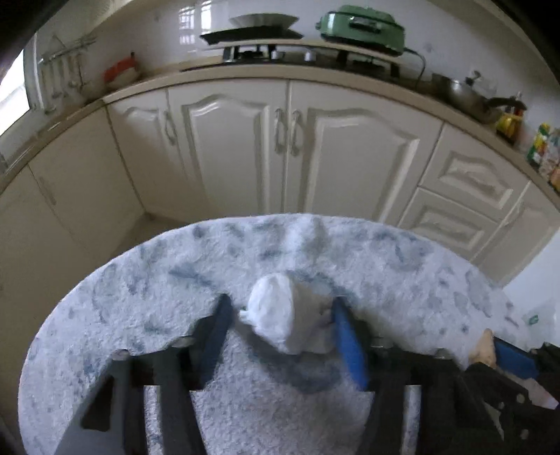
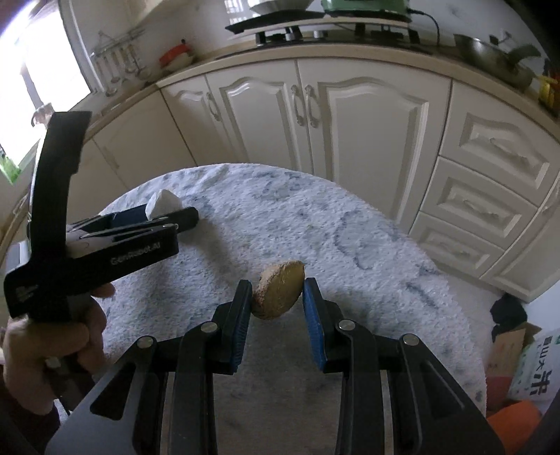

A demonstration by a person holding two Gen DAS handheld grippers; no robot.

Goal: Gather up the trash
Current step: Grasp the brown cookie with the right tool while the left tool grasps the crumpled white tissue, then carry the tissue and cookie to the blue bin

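On a round table covered in a fuzzy white-and-blue cloth (image 1: 140, 280), my left gripper (image 1: 281, 302) is shut on a crumpled white tissue (image 1: 280, 311), which sits between its blue pads. The right wrist view shows the same left gripper (image 2: 157, 217) at the table's left side, with the tissue (image 2: 162, 204) poking up from its tips and a hand (image 2: 52, 343) on its handle. My right gripper (image 2: 277, 285) is shut on a brown rounded scrap with a yellowish cut face (image 2: 278, 294), held just above the cloth (image 2: 350, 227).
White kitchen cabinets (image 2: 350, 133) curve behind the table under a counter with a stove (image 1: 259, 38), a green appliance (image 1: 360, 26) and a wok (image 2: 497, 56). Beside the table at the right stand a printed bag (image 2: 532, 371) and an orange item (image 2: 514, 420).
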